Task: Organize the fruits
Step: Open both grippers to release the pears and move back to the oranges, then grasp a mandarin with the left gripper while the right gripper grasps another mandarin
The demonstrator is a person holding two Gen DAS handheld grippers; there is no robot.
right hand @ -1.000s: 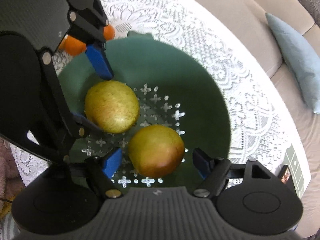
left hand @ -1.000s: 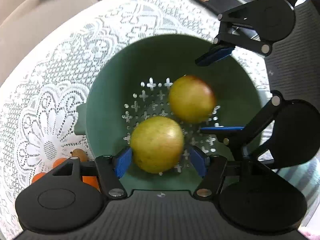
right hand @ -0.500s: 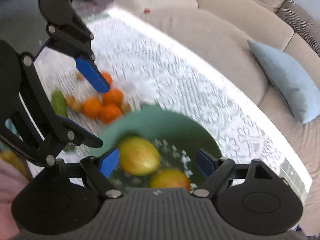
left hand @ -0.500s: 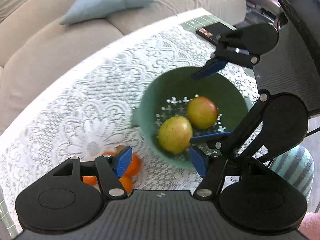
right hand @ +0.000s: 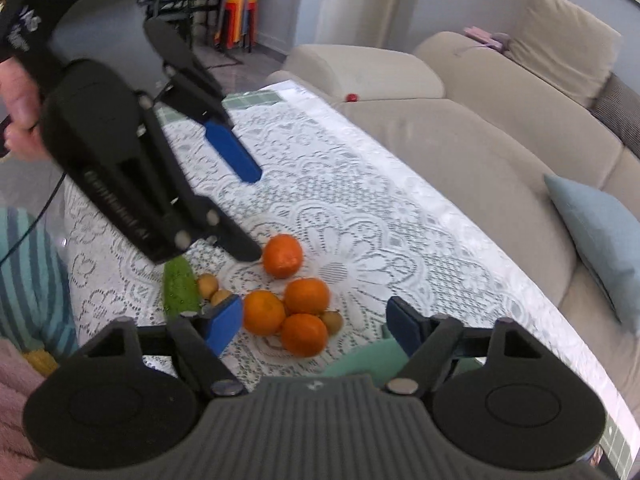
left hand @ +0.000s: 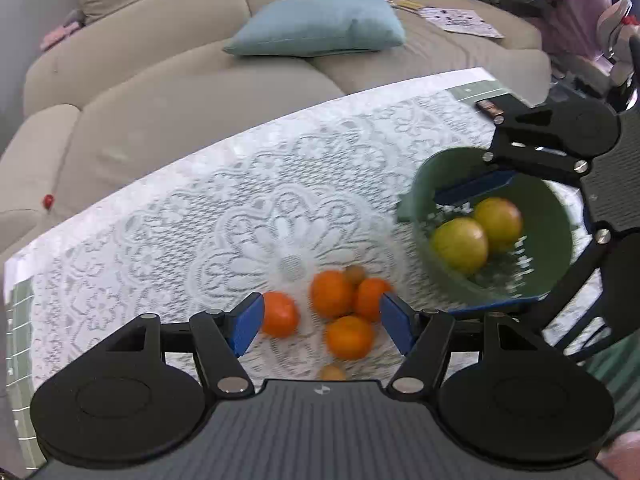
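Observation:
A green bowl [left hand: 556,224] holds two yellow-green apples [left hand: 460,245] at the right of the left wrist view; only its rim [right hand: 360,360] shows in the right wrist view. Several oranges [left hand: 332,294] lie in a cluster on the lace tablecloth, with small brown fruits [left hand: 355,274] among them. They also show in the right wrist view [right hand: 306,296]. My left gripper [left hand: 322,322] is open and empty above the oranges. My right gripper [right hand: 314,324] is open and empty, above the oranges and the bowl's rim. A green cucumber [right hand: 180,288] lies left of the oranges.
The lace-covered table [left hand: 200,216] stands before a beige sofa [left hand: 160,80] with a blue cushion [left hand: 320,24]. A dark phone-like object [left hand: 496,104] lies near the table's far right edge. A hand [right hand: 20,112] holds the left gripper.
Both grippers have pulled up and back out of the bowl, leaving the two apples in it. The views now face the oranges on the cloth.

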